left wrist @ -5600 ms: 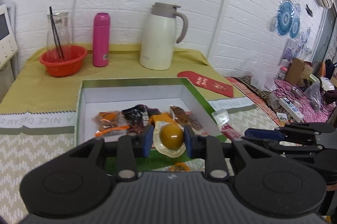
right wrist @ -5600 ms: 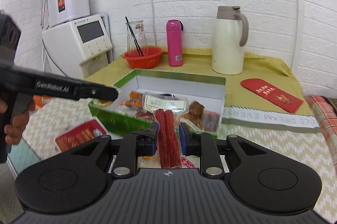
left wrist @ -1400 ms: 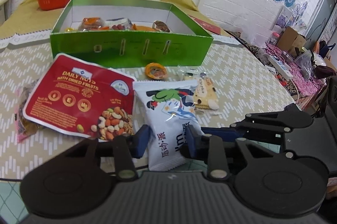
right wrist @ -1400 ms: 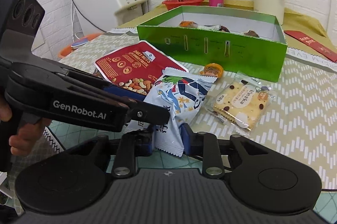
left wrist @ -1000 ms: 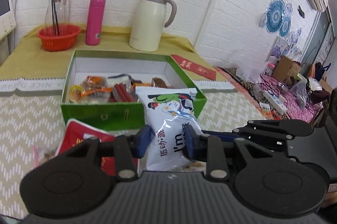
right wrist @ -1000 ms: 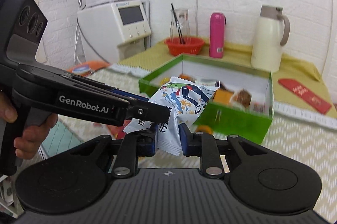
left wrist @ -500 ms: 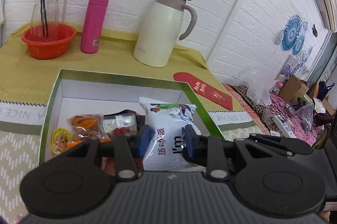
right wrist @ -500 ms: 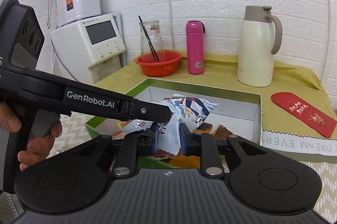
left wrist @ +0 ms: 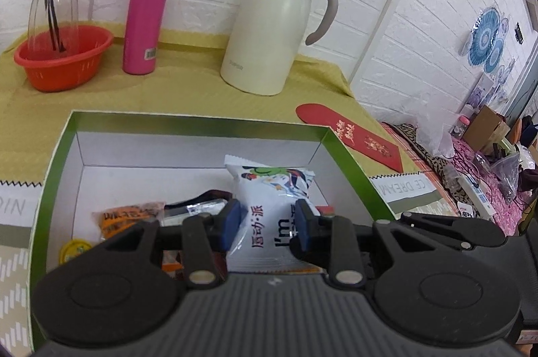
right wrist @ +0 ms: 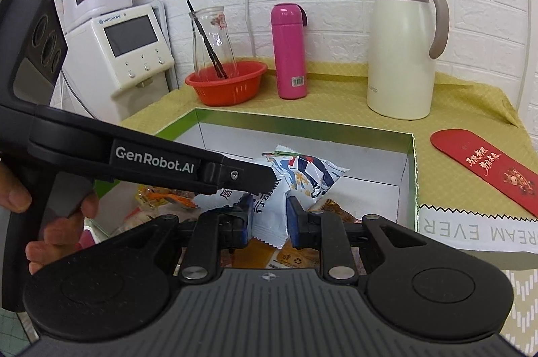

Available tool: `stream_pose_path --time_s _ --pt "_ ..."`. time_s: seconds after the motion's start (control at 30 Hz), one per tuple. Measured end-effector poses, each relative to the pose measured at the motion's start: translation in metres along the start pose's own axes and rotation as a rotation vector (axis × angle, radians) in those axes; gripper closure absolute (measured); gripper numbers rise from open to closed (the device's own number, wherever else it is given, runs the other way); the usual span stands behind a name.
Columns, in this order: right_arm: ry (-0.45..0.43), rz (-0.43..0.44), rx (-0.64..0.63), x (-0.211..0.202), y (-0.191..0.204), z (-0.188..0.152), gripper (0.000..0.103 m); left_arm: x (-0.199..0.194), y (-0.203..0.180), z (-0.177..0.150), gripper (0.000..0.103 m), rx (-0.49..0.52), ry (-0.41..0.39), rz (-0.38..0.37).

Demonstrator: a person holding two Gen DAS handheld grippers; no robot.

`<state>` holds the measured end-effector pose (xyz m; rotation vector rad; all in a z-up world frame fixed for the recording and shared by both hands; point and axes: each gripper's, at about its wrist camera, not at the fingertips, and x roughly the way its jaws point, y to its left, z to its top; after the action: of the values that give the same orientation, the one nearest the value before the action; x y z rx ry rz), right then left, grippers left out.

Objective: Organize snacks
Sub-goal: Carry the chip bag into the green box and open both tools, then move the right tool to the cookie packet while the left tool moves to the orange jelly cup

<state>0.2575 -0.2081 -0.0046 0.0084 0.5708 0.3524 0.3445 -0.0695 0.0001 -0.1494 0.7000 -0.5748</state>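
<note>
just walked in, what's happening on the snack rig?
A person is holding a gripper in each hand, and both are clamped on the same white snack bag: the left gripper on its lower part, the right gripper on a corner. The bag hangs over the open green box, which already holds several small snacks, including an orange packet. It is not released yet. A cream thermos jug, a pink bottle and a red basket stand behind the box.
</note>
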Motion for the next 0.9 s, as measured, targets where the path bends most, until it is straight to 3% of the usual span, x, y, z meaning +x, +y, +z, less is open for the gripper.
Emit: stream_pose_path --time_s 0.07,0.1,0.13,0.17,0.2,0.23,0.27,0.4,0.47,0.9 --pt "0.010 -0.009 -0.012 0.005 -0.001 -0.001 0.063 0.001 0.001 0.000 0.069 0.005 -0.008 -0.008" --pt "0.008 -0.013 -0.022 0.006 0.000 -0.002 0.060 -0.001 0.001 0.000 0.061 0.012 -0.021 -0.006" --pt "0.008 -0.021 -0.035 0.006 0.001 -0.003 0.056 -0.003 0.000 0.000 0.042 0.019 -0.035 0.002" --pt "0.008 -0.029 -0.054 0.007 0.003 -0.004 0.052 -0.006 -0.002 -0.001 0.040 0.028 -0.063 0.018" --pt "0.005 -0.035 -0.076 0.007 0.005 -0.005 0.038 -0.009 -0.003 -0.001 0.039 0.036 -0.077 0.030" --pt "-0.002 -0.042 -0.099 0.006 0.007 -0.007 0.008 -0.010 -0.004 -0.001 0.032 0.039 -0.082 0.046" --pt "-0.006 -0.048 -0.114 0.006 0.008 -0.008 0.000 -0.012 -0.005 0.000 0.030 0.034 -0.087 0.072" --pt "-0.029 -0.051 -0.154 0.001 0.015 -0.012 0.000 -0.014 -0.009 0.000 0.023 0.037 -0.078 0.185" --pt "-0.030 -0.064 -0.156 -0.001 0.017 -0.012 0.000 -0.015 -0.010 -0.002 0.010 0.043 -0.066 0.228" --pt "-0.059 -0.070 -0.185 -0.054 0.045 -0.014 0.000 -0.072 -0.035 -0.021 0.010 0.086 -0.119 0.243"
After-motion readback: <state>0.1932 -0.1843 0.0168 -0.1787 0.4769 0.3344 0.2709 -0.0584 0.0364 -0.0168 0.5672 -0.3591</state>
